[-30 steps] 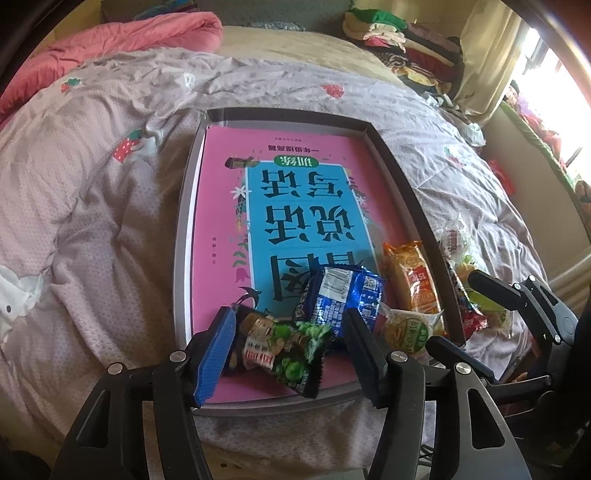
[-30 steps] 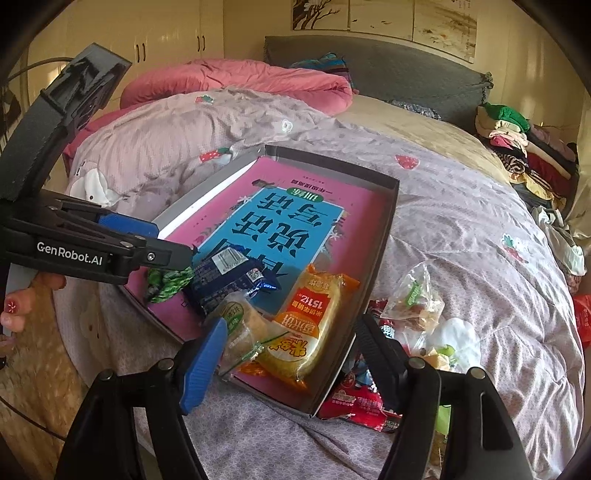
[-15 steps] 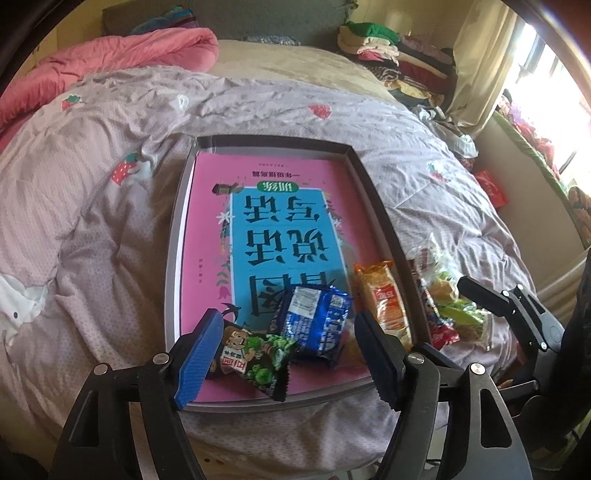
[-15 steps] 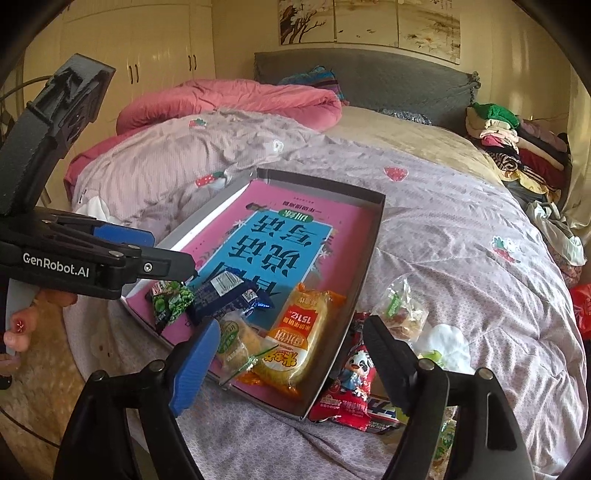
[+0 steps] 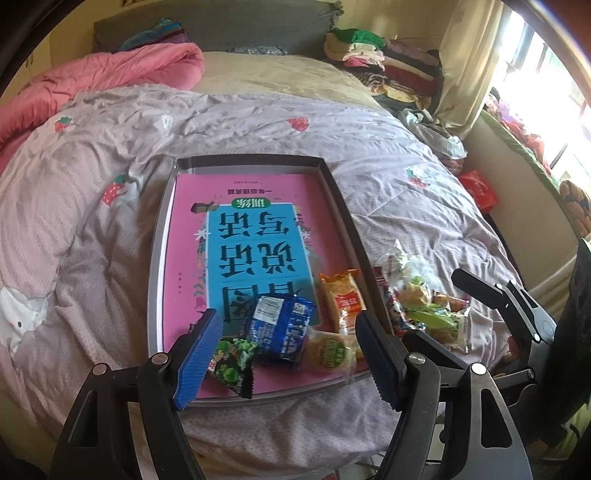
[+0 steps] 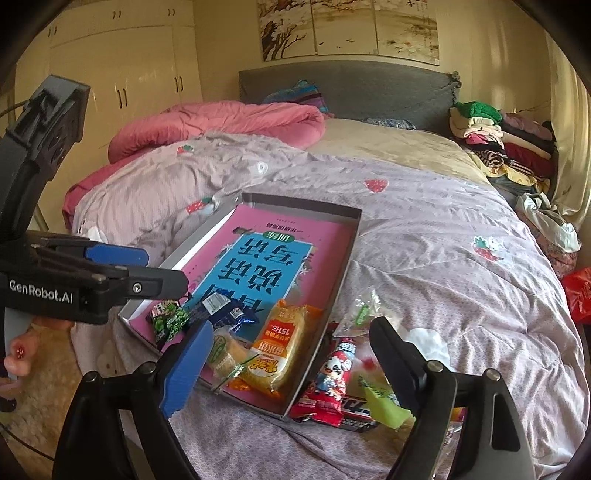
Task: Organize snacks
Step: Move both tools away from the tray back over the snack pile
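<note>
Four snacks lie at the tray's (image 5: 157, 280) near edge; left gripper (image 5: 288, 360) gapes empty, right gripper's (image 6: 291, 363) jaws are opening, empty; next, probably the red packet (image 6: 328, 384) beside the tray.

Setting: home bedroom. Evidence: wide bed (image 6: 424, 258) under a lilac strawberry-print quilt (image 5: 92, 221); rolled pink duvet (image 6: 221, 125) against a grey padded headboard (image 6: 351, 85); cream built-in wardrobe doors (image 6: 122, 66); stack of folded clothes (image 6: 506, 144); painted wall panels (image 6: 351, 26); curtained window (image 5: 535, 92).

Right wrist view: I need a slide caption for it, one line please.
Four snack packets lie in the grey tray on the bed; more wait beside it, under the empty, opening right gripper.
</note>
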Available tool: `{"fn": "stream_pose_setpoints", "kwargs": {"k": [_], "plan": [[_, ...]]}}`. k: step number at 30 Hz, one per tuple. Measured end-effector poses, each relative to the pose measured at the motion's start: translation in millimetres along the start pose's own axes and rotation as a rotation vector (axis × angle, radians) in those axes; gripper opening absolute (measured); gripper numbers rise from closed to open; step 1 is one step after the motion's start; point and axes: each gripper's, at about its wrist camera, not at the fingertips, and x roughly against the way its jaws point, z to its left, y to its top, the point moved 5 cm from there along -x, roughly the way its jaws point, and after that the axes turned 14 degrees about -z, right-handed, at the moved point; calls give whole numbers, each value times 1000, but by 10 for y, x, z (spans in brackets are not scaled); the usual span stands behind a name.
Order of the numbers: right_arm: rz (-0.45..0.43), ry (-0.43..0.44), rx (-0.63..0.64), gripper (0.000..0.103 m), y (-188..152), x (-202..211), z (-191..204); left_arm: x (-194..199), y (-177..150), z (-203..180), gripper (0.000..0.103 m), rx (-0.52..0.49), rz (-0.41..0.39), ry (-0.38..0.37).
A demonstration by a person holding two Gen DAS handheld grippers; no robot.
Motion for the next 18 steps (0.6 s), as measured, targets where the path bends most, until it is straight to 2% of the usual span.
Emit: {"fn": "stream_pose_setpoints", "kwargs": {"k": [7, 9, 18], "plan": [[-22, -17, -28, 87, 49, 108, -119, 68, 17, -118, 77, -13, -13, -9], [-28, -24, -34, 92, 61, 145, -155, 89, 19, -153, 77, -13, -16, -15], [-57, -50, -67, 92, 124, 293, -319, 151, 29, -302, 77, -24, -19, -44]]}}
